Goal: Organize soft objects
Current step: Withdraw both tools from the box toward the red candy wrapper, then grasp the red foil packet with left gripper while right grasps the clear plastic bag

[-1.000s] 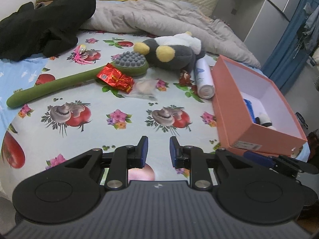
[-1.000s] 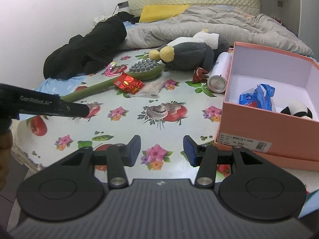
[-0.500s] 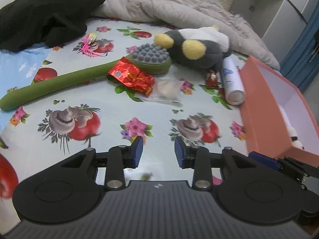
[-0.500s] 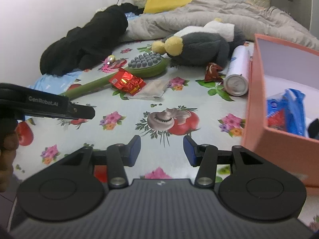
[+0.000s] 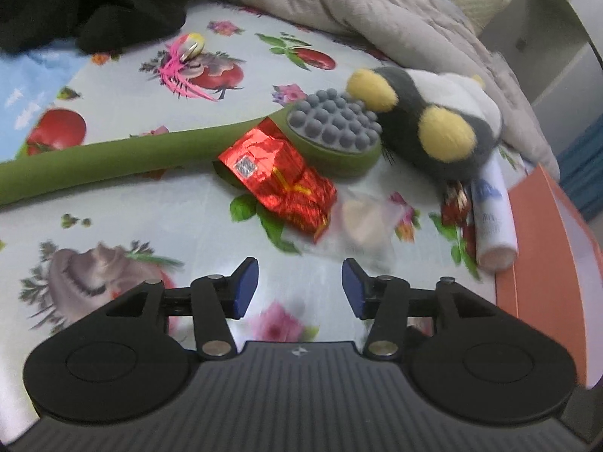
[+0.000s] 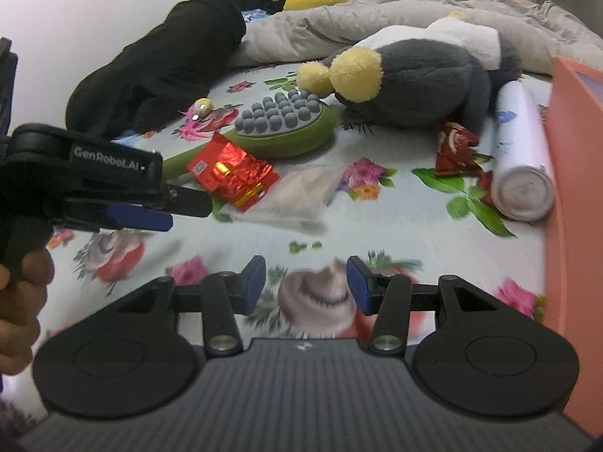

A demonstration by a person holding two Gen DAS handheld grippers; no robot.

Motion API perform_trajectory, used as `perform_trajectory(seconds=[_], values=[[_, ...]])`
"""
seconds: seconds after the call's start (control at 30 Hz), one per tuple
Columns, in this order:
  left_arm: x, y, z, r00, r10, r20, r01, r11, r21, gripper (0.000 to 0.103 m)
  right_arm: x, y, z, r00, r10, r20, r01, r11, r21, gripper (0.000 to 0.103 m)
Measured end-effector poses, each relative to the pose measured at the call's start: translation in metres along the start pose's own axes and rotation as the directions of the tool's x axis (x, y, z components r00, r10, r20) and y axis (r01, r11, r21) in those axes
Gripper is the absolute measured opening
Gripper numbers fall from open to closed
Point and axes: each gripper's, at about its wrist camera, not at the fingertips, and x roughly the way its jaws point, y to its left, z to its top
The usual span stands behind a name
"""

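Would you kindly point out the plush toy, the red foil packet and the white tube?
plush toy [image 6: 422, 86], right wrist view, on its grey body.
red foil packet [image 5: 280, 179], left wrist view, on its crinkled middle.
white tube [image 6: 518, 143], right wrist view, on its side.

Right in front of your left gripper [image 5: 299, 288] the flowered bed sheet [image 5: 143, 203] lies bare up to the crinkled red foil packet [image 5: 277, 177] and the clear plastic pouch [image 5: 360, 222], which lie touching. Behind them the long green massage brush with grey nubs [image 5: 331, 132] bars the way across, its head against the grey plush toy with yellow feet [image 5: 433, 124]. On your right the white cylindrical bottle [image 5: 492, 211] lies just beside the wall of the orange cardboard box [image 5: 535, 241], leaving no gap. Far left, the black garment [image 5: 86, 3] blocks the edge. Your right gripper [image 6: 305, 288] has bare sheet ahead, with the left gripper reaching in from its left.
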Motion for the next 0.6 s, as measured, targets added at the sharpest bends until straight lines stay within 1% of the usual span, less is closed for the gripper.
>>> perform_trajectory(seconds=[0.03, 0.07, 0.1, 0.13, 0.17, 0.2, 0.27, 0.37, 0.5, 0.6], values=[[0.007, 0.003, 0.005, 1.0, -0.006, -0.002, 0.006, 1.0, -0.029, 0.056, 0.006, -0.001, 0.003, 1.0, 0.0, 0.003, 0.0, 1.0, 0.001, 0.061], [0.013, 0.006, 0.009, 1.0, -0.015, -0.002, 0.015, 0.998, -0.059, 0.056, 0.011, -0.002, 0.006, 1.0, 0.003, 0.008, -0.003, 1.0, -0.001, 0.062], [0.018, 0.008, 0.013, 1.0, -0.023, -0.002, 0.023, 0.996, -0.082, 0.058, 0.017, -0.002, 0.01, 1.0, 0.008, 0.012, -0.007, 1.0, -0.005, 0.064], [0.024, 0.011, 0.017, 1.0, -0.031, -0.002, 0.03, 0.994, -0.11, 0.06, 0.021, -0.003, 0.013, 1.0, 0.012, 0.014, -0.012, 1.0, -0.009, 0.07], [0.028, 0.013, 0.02, 0.999, -0.034, -0.003, 0.034, 0.991, -0.128, 0.063, 0.026, -0.004, 0.016, 1.0, 0.016, 0.017, -0.016, 1.0, -0.013, 0.073], [0.033, 0.016, 0.023, 0.999, -0.036, -0.007, 0.035, 0.989, -0.143, 0.064, 0.031, -0.004, 0.019, 1.0, 0.017, 0.023, -0.017, 1.0, -0.017, 0.076], [0.041, 0.022, 0.029, 0.999, -0.045, -0.005, 0.043, 0.985, -0.17, 0.064, 0.04, -0.006, 0.024, 0.999, 0.027, 0.028, -0.026, 0.999, -0.029, 0.077], [0.049, 0.03, 0.033, 0.997, -0.075, 0.011, 0.075, 0.974, -0.213, 0.064, 0.055, -0.007, 0.029, 0.999, 0.042, 0.028, -0.041, 0.998, -0.042, 0.077], [0.056, 0.034, 0.039, 0.996, -0.079, 0.046, 0.087, 0.969, -0.233, 0.064, 0.07, -0.005, 0.035, 0.998, 0.061, 0.033, -0.058, 0.995, -0.077, 0.077], [0.06, 0.035, 0.042, 0.994, -0.097, 0.057, 0.108, 0.962, -0.251, 0.062, 0.074, -0.002, 0.037, 0.996, 0.078, 0.036, -0.074, 0.993, -0.095, 0.078]])
